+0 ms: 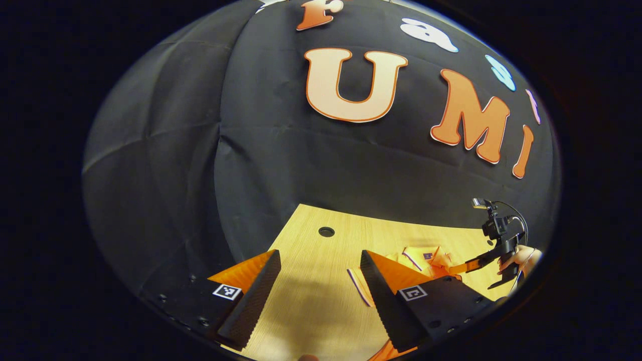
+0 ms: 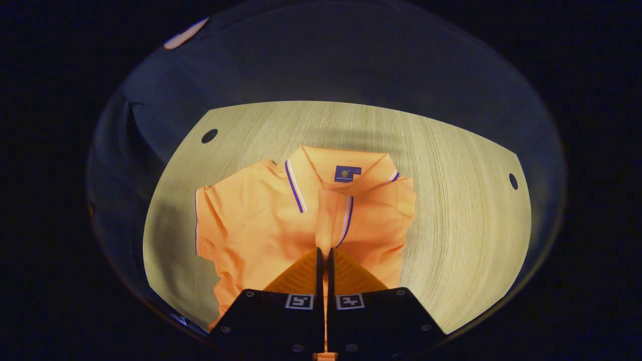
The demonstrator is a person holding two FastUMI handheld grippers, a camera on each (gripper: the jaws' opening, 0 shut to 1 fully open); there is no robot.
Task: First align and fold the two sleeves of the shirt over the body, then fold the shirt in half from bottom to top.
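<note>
Orange polo shirt (image 2: 281, 220) lying on the wooden table (image 2: 451, 210), collar (image 2: 346, 168) toward the far edge, one short sleeve (image 2: 208, 220) spread out at left. Right gripper (image 2: 323, 255) over the shirt's near part, fingers nearly together on a fold of fabric. Left gripper (image 1: 318, 281) held wide, grasping nothing, above bare table left of the shirt.
</note>
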